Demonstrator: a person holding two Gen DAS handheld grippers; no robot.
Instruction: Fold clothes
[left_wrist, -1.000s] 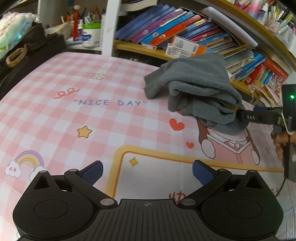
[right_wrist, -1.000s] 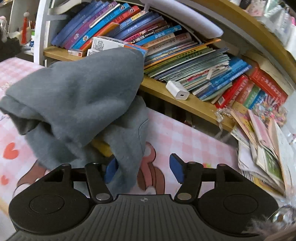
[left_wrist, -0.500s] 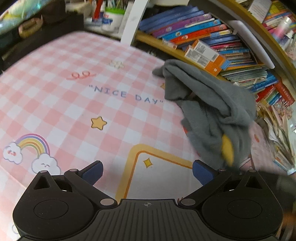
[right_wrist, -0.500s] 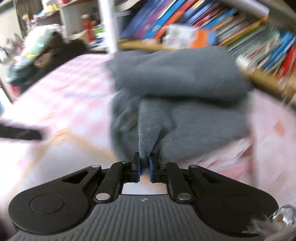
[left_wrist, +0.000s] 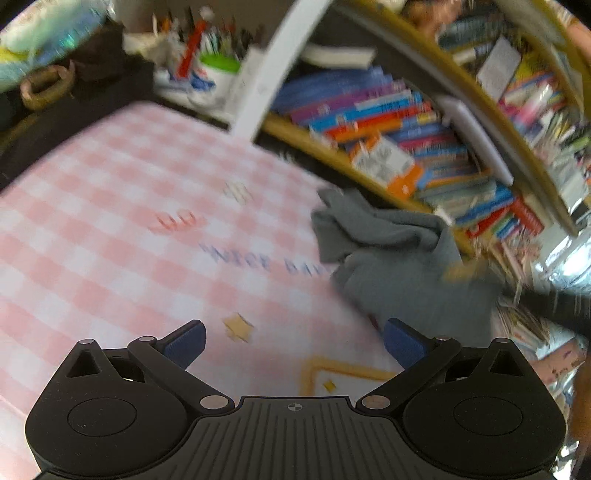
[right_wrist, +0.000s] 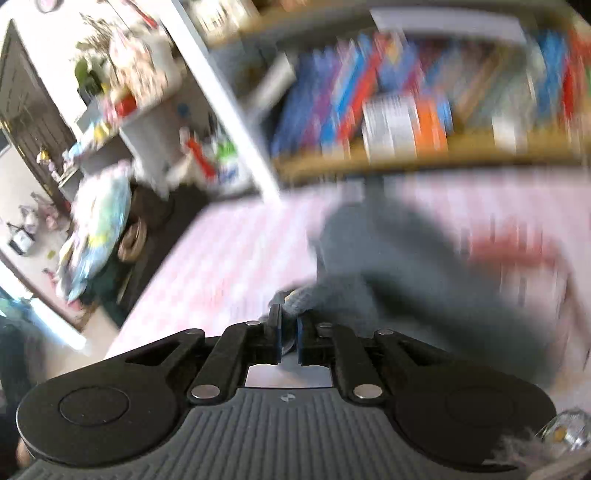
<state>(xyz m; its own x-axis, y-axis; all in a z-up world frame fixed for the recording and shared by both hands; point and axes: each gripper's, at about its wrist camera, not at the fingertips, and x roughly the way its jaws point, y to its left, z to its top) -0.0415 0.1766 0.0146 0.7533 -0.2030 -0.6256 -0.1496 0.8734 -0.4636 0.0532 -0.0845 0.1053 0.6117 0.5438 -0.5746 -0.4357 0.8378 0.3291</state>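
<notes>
Right tool (right_wrist: 287, 326) is clamped on an edge of the grey garment (right_wrist: 399, 266), the cloth bunched between my blue pads (right_wrist: 275, 332). From there the rest trails away as a crumpled heap on the pink checked worktop (left_wrist: 122, 206), close to the bookshelf (left_wrist: 384, 122). My left tool (left_wrist: 293, 341) hangs wide open over bare worktop with nothing between its pads, the garment just beyond its right pad. I judge this is the opening step: getting the piece drawn out so it can be laid flat. Next my left tool needs a second edge or corner, so the two can spread the cloth. Behind the worktop, a white tub with a green rim (left_wrist: 212, 79) holds pens; everything there is blurred.
</notes>
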